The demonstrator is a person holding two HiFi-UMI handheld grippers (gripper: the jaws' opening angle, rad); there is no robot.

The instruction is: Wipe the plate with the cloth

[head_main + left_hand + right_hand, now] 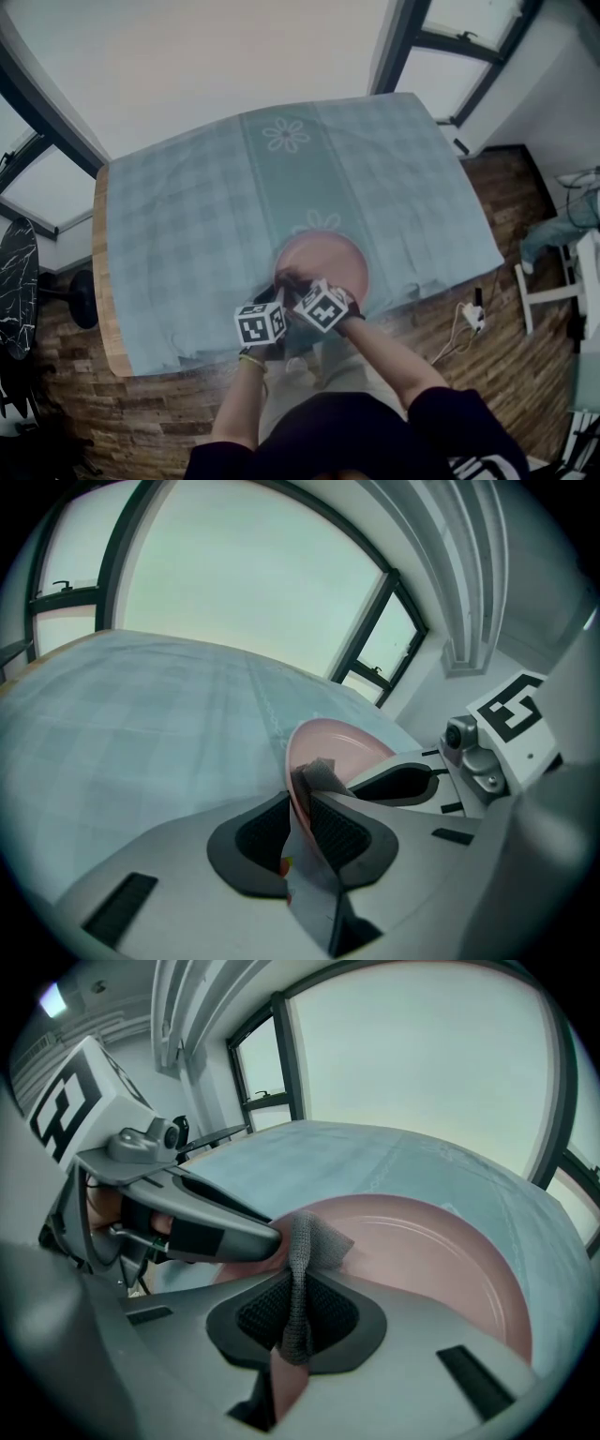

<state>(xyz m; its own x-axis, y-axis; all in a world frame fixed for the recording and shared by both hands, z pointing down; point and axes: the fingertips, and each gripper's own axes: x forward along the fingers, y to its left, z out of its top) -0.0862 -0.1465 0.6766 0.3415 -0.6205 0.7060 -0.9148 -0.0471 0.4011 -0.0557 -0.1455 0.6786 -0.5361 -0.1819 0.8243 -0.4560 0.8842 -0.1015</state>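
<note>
Head view – pink plate [330,253] on checked tablecloth [187,206], near the table's front edge
Left gripper view – left gripper [298,803] clamped on the plate's rim
Right gripper view – right gripper [298,1288] pinching grey cloth [305,1241], folded end against the plate's inner face

Landmark: plate [328,258], on tablecloth [187,225] over table [101,291], at middle of near edge. On plate's near-left rim: left gripper [302,794], jaws clamped either side of rim. Just right of it, over plate's near part: right gripper [298,1283], cloth [314,1239] pinched between jaws. Behind plate, beyond table's far edge: windows [464,52].
</note>
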